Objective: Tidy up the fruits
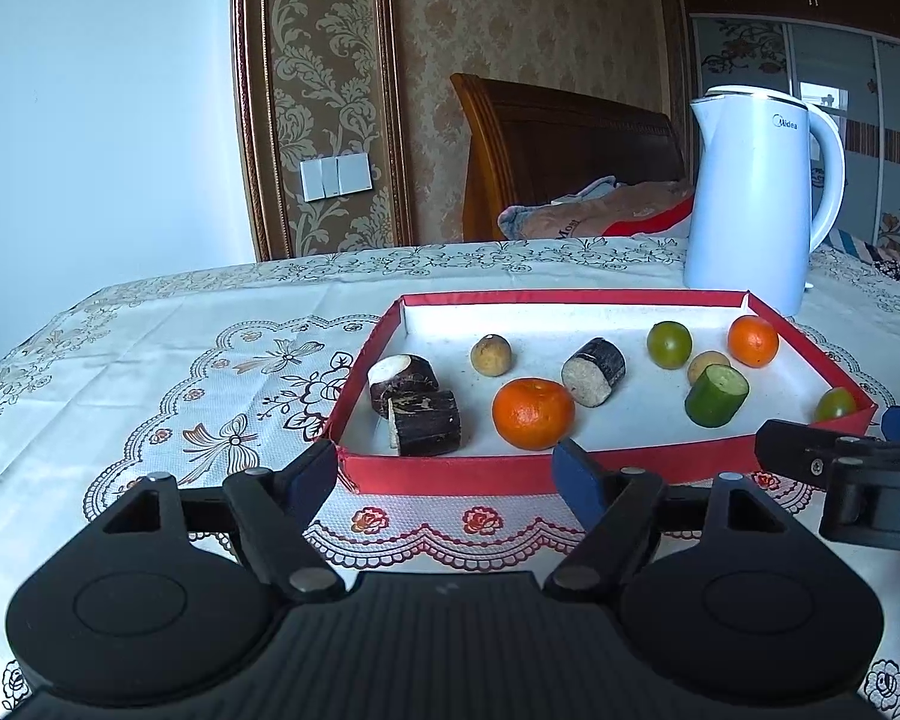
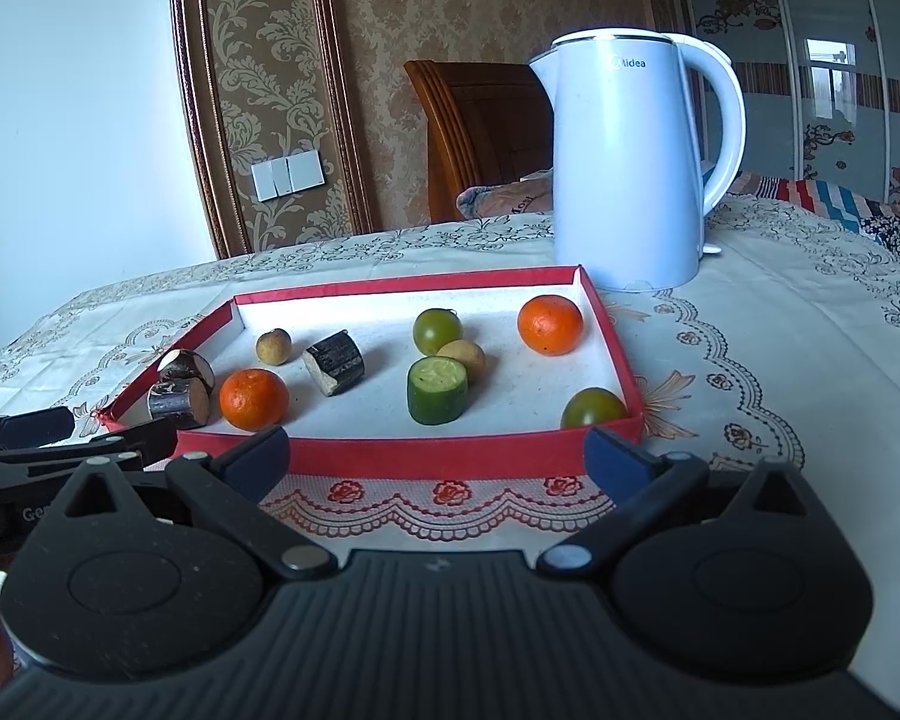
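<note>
All the fruits lie inside the red tray [image 2: 402,456], which stands on the counter [image 2: 750,360] just in front of the white kettle [image 2: 624,168]. Taking the kettle as landmark: one orange [image 2: 549,324] lies nearest to it, in the tray's far right corner. A green fruit [image 2: 437,330] and a small brownish fruit [image 2: 463,356] lie a little further from the kettle, with the green cut piece [image 2: 437,390] touching the brownish one. Another green fruit [image 2: 593,408] sits against the near wall, on the kettle's side. Far from the kettle are the second orange [image 2: 253,399], a small round brown fruit [image 2: 273,346] and three dark cut pieces [image 1: 424,423], two of them touching.

The left tongs [image 1: 444,468] and the right tongs [image 2: 438,456] both hover just before the tray's near wall, spread wide and holding nothing.

The like fruits are scattered, not grouped. If organizing means sorting by kind, much work seems to remain; if it means only gathering into the tray, they already lie so. I cannot tell which. A sorting grasp would call for reaching over the near wall and closing gently on a round fruit, which may roll.
</note>
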A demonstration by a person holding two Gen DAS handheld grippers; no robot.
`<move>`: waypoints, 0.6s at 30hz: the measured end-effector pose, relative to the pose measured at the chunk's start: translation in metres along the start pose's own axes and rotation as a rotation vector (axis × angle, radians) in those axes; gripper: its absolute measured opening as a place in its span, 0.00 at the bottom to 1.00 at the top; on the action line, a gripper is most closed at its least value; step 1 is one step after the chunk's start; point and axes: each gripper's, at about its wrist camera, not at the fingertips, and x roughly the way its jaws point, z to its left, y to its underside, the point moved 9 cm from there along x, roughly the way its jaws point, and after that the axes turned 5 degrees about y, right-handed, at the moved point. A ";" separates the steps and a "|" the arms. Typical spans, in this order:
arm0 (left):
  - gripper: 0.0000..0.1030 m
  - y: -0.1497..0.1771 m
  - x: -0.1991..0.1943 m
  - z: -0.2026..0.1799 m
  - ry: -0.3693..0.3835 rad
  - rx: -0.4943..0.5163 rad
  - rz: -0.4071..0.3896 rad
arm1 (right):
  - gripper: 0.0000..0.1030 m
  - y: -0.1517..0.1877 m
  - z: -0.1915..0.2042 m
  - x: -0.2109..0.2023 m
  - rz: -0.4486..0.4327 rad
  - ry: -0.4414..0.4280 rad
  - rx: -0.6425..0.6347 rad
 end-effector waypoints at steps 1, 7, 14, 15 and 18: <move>0.76 0.000 0.000 0.000 -0.004 0.002 -0.001 | 1.00 0.000 0.000 0.000 0.001 0.000 0.000; 0.76 -0.001 0.000 0.000 0.003 0.009 -0.003 | 1.00 0.000 0.000 0.000 0.001 0.001 -0.001; 0.76 -0.001 0.001 0.001 0.018 0.004 0.007 | 1.00 0.001 0.001 0.000 0.003 -0.001 -0.002; 0.76 -0.001 0.001 0.001 0.018 0.006 0.007 | 1.00 0.001 0.001 0.000 0.003 -0.001 -0.002; 0.76 -0.001 0.000 -0.001 0.012 0.018 -0.001 | 1.00 0.001 0.001 0.000 0.004 -0.001 -0.002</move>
